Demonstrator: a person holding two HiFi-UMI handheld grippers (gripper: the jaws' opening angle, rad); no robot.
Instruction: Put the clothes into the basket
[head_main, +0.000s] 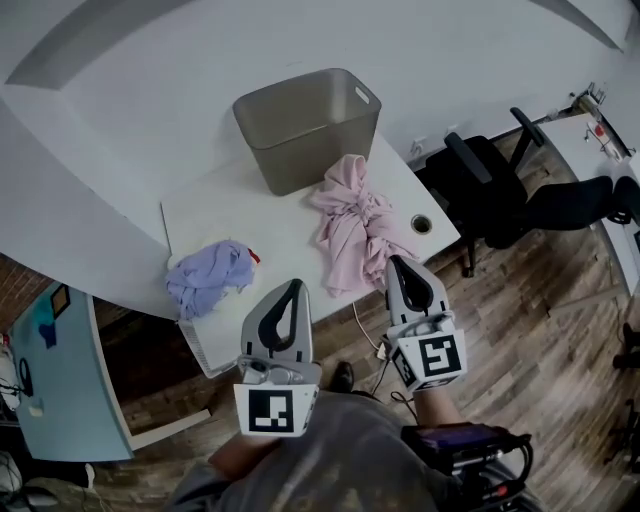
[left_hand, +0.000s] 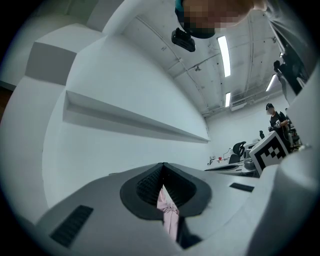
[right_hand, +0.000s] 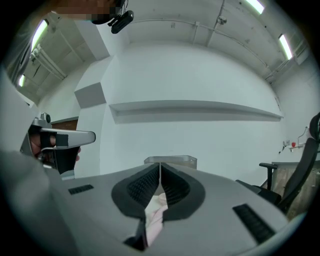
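Closest to me, low in the head view, are the two claws I steer. The left gripper (head_main: 291, 285) hangs over the near edge of the table. Its jaws are pressed together at the tips, and a bit of the pink cloth (left_hand: 168, 212) shows through the slit under them. The right gripper (head_main: 399, 262) has its jaws pressed together too. Its tip sits right at the near edge of the pink cloth, but I cannot tell if it touches.

The biggest thing is the white table (head_main: 225, 215). To its right a black chair (head_main: 490, 185) stands on the wood floor (head_main: 540, 300). The grey basket (head_main: 300, 150) sits upright at the far side of the table. The pink cloth lies in a heap on the table, and its far end touches the front of the basket. The purple cloth (head_main: 205, 278) is a smaller bunch near the table's left corner, well apart from the basket. Smallest is a round hole (head_main: 421, 224) in the table, just beside the pink cloth.
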